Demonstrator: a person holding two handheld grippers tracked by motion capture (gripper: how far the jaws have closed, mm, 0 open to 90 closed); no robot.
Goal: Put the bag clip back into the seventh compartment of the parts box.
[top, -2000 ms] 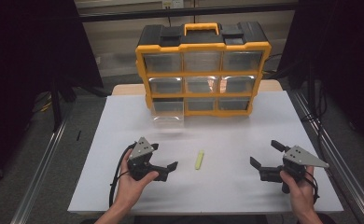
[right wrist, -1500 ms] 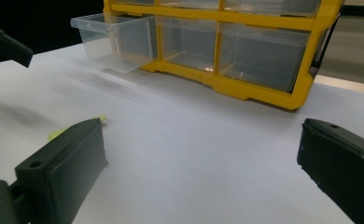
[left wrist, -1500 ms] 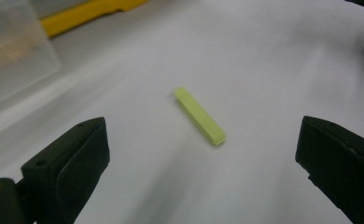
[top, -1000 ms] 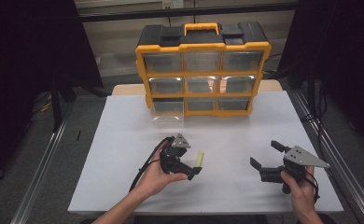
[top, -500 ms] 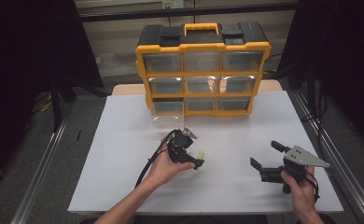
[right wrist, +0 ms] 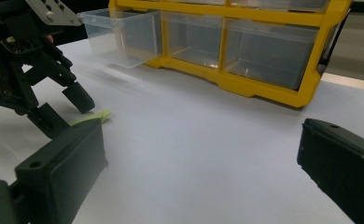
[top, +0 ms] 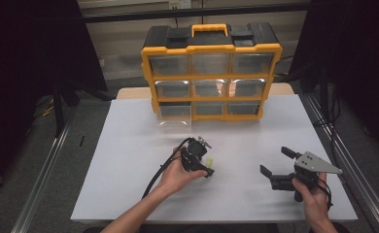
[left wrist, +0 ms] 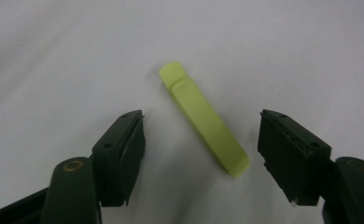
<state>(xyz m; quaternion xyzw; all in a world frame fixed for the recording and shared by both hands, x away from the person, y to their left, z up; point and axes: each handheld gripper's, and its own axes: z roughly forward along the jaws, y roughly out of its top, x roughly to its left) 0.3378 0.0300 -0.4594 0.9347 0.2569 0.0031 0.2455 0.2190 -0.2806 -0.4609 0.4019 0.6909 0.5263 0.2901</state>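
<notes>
Down on the white table (top: 129, 145), a small yellow-green bar (left wrist: 203, 119) lies flat between the spread jaws of my left gripper (top: 201, 161), neither jaw touching it. From the high view the bar is almost wholly hidden under that gripper; just a sliver of yellow-green shows beside it. In the right gripper view one jaw tip covers part of the bar, and only its end shows. My left hand (top: 178, 175) reaches in from the bottom edge, forearm angled toward the table's middle, the gripper tipped steeply down over the bar. My right hand (top: 314, 196) holds the right gripper (top: 275, 162) low near the table's right side, well apart from the bar, jaws wide and nothing between them; my wrist is cut off by the frame's bottom edge. Behind, a yellow-and-black drawer organizer (top: 211, 73) stands at the far edge, one clear bottom-left drawer (right wrist: 122, 35) pulled out; what the drawers hold is hard to make out.
</notes>
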